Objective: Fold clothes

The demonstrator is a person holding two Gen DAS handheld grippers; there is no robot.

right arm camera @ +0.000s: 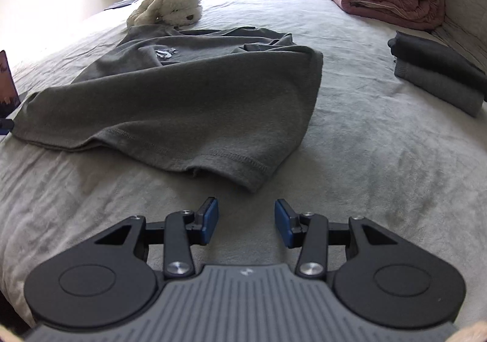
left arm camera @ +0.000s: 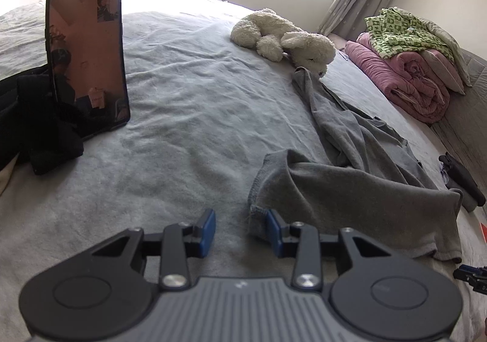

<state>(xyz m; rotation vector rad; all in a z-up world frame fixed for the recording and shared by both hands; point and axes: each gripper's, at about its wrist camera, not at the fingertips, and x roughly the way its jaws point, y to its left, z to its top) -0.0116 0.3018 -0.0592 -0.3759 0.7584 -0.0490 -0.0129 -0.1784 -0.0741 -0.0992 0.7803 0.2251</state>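
A grey T-shirt (right arm camera: 194,89) lies loosely spread and partly bunched on the grey bed sheet (right arm camera: 365,159). In the left wrist view the shirt (left arm camera: 350,186) lies to the right, its hem corner right by the right blue pad. My left gripper (left arm camera: 241,232) is open and empty, low over the sheet at the shirt's left hem corner. My right gripper (right arm camera: 246,221) is open and empty, just short of the shirt's near right hem corner. The tip of the right gripper shows at the right edge of the left wrist view (left arm camera: 471,276).
A phone (left arm camera: 86,49) stands propped on black clothing (left arm camera: 36,128) at the left. A white plush toy (left arm camera: 283,37) lies beyond the shirt. Folded pink and green bedding (left arm camera: 414,68) sits at the far right. Folded dark and grey clothes (right arm camera: 438,74) are stacked on the right.
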